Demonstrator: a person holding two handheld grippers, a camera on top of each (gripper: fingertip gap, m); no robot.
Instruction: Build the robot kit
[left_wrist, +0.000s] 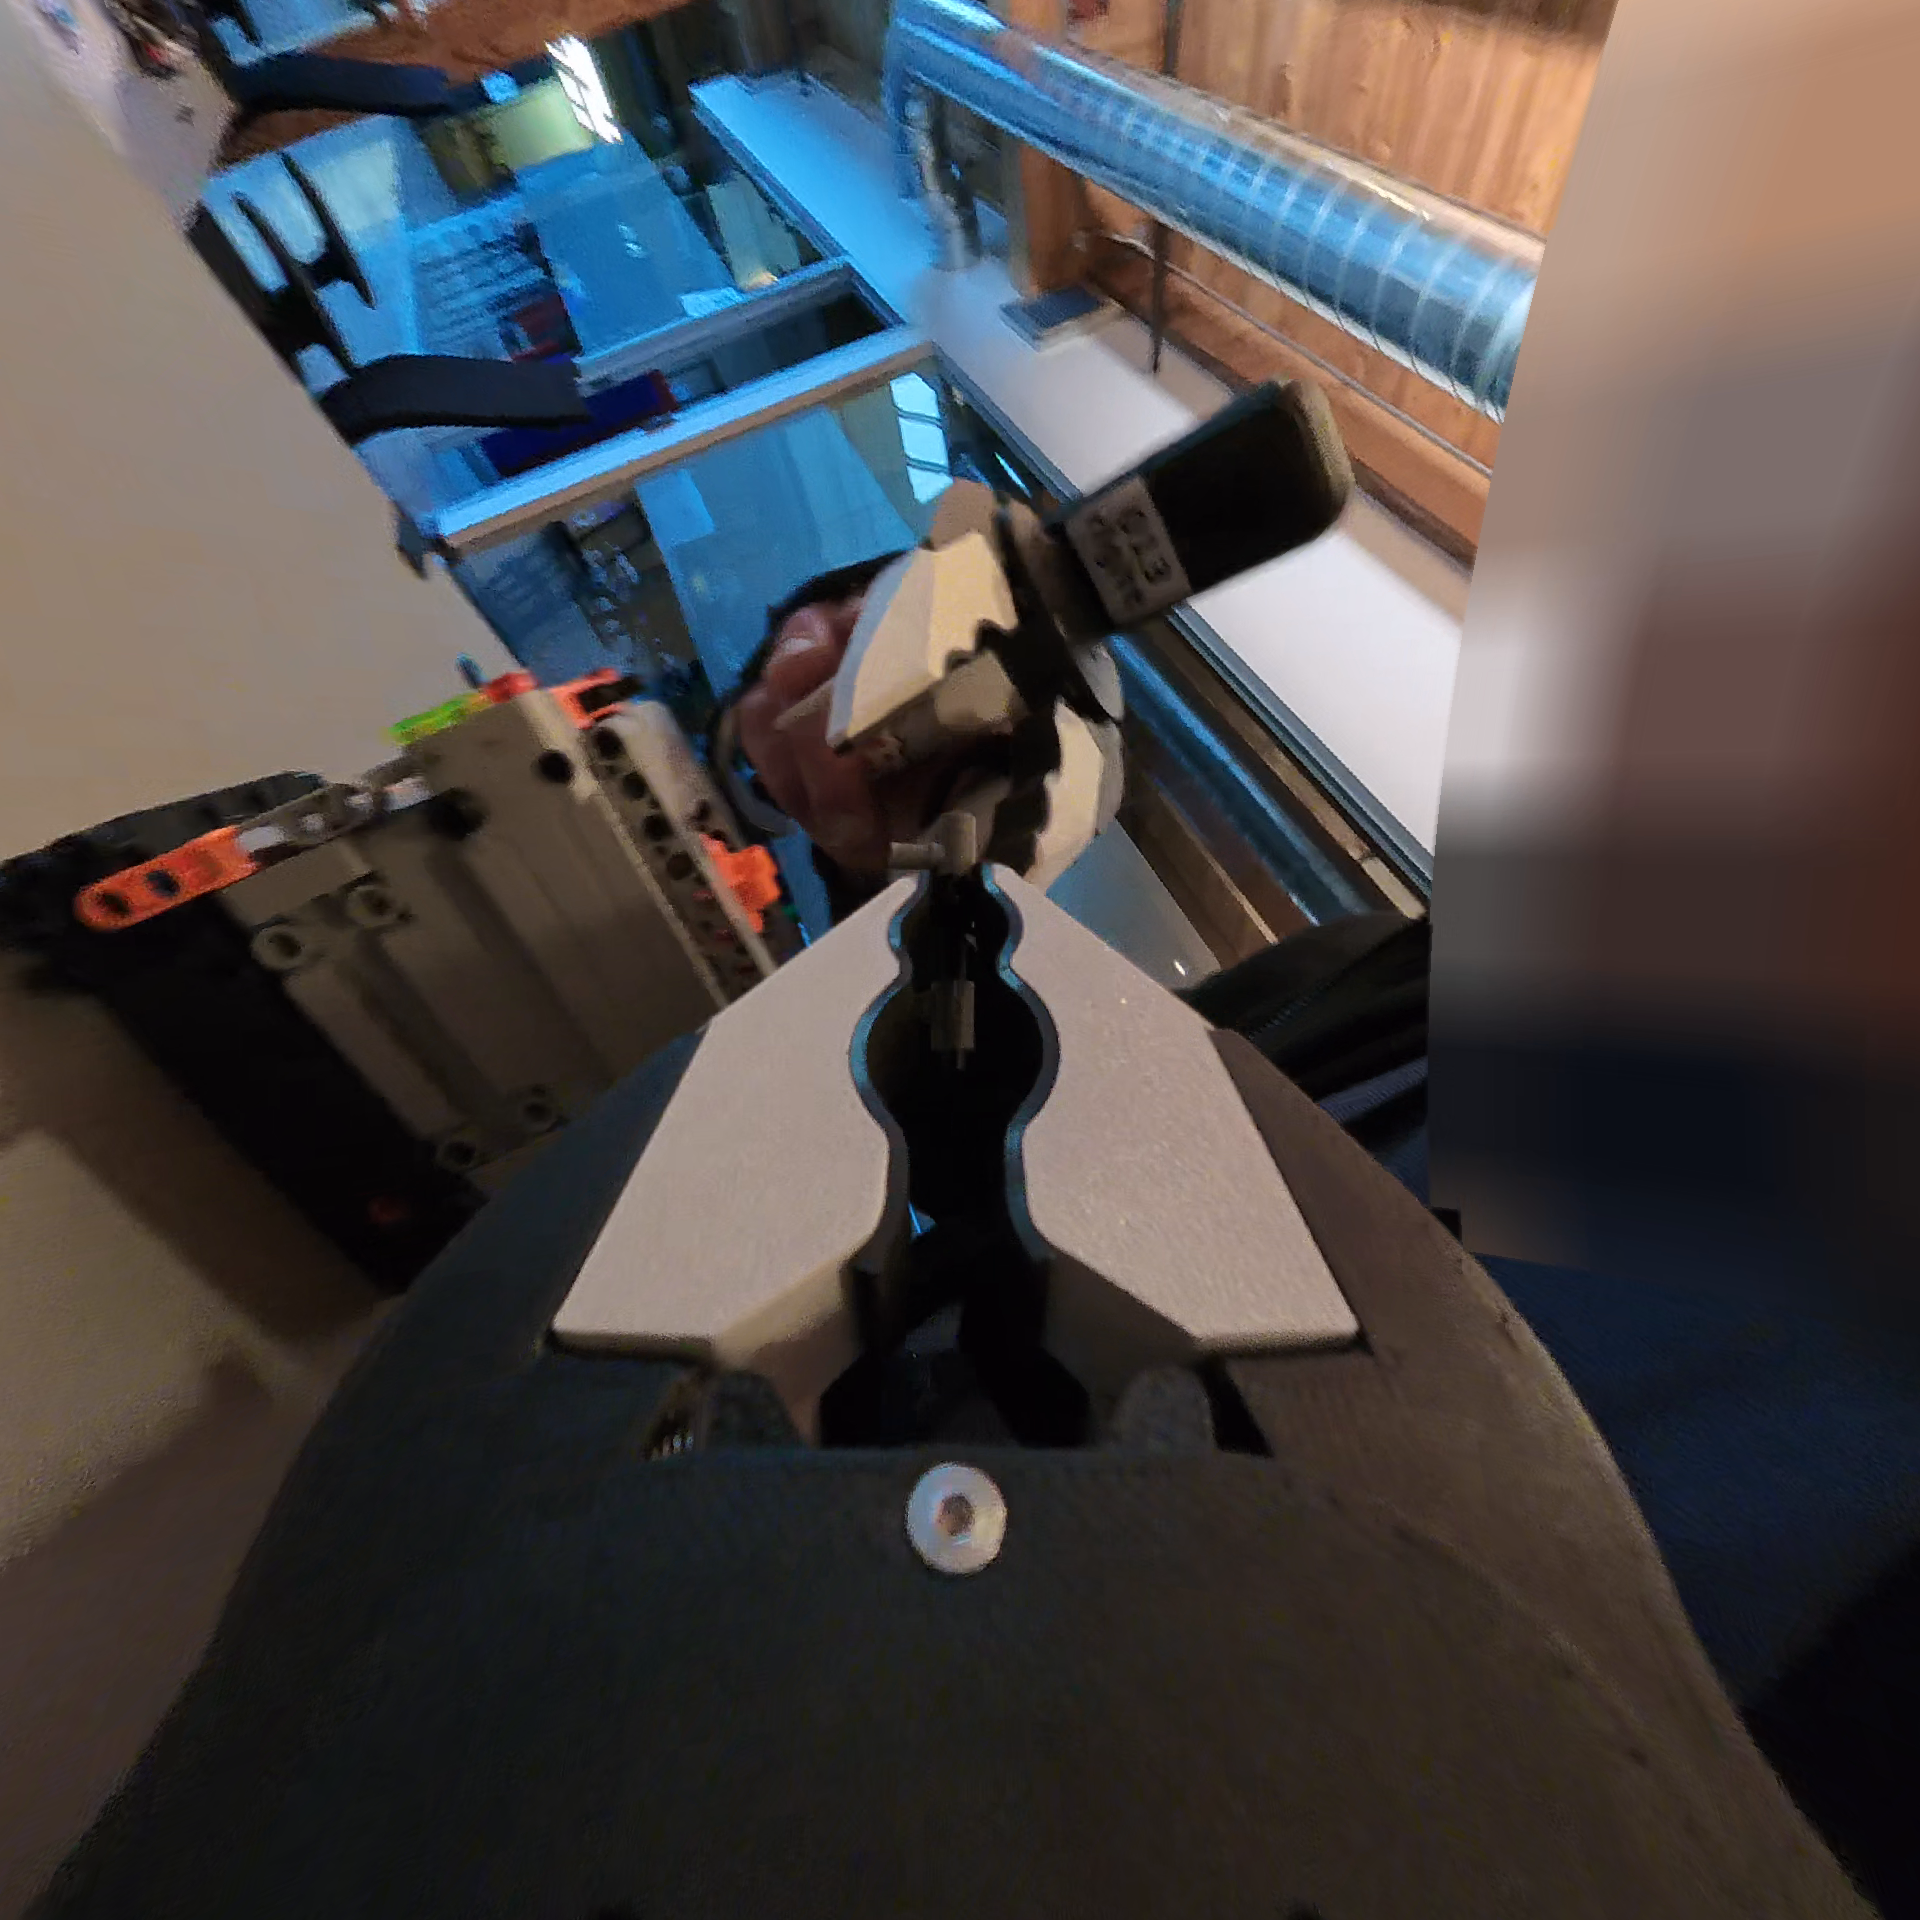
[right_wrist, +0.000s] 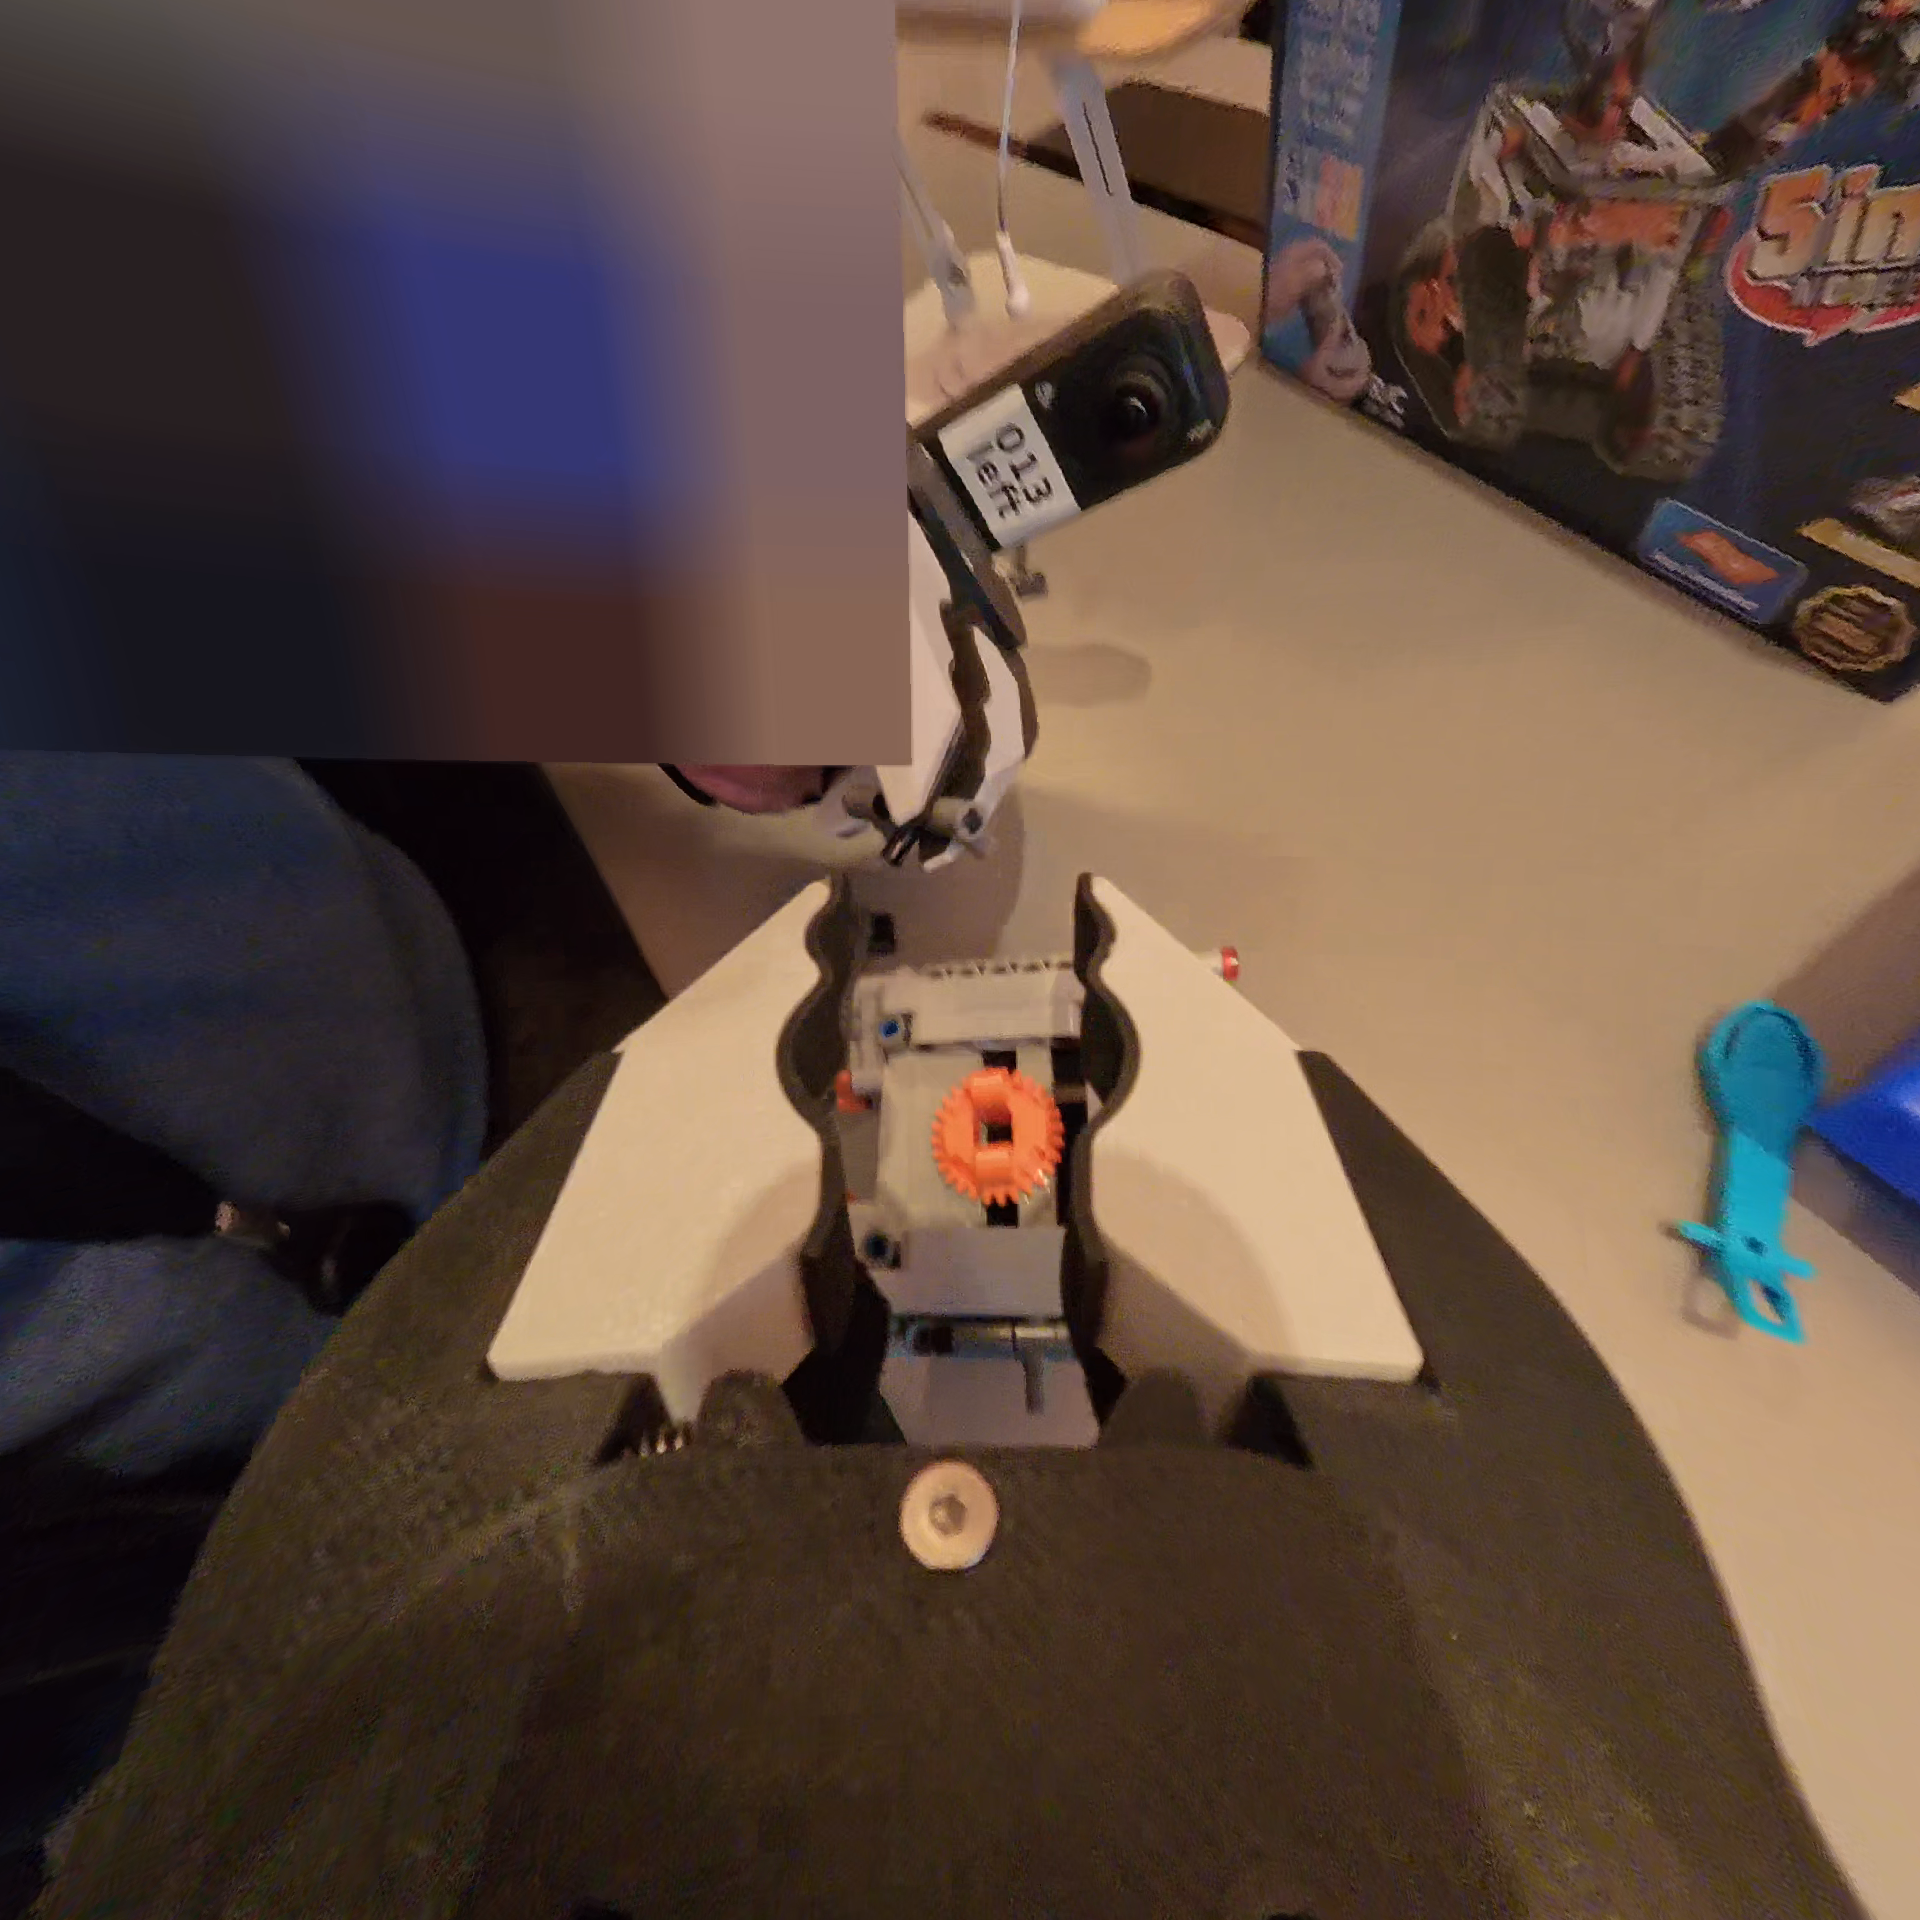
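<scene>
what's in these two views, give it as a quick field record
left gripper: fingers shut on a small grey pin piece
right gripper: fingers shut on a grey brick assembly with an orange gear
beside the right: teal tool on the table
behind: toy box
off to the left: grey and orange model
</scene>
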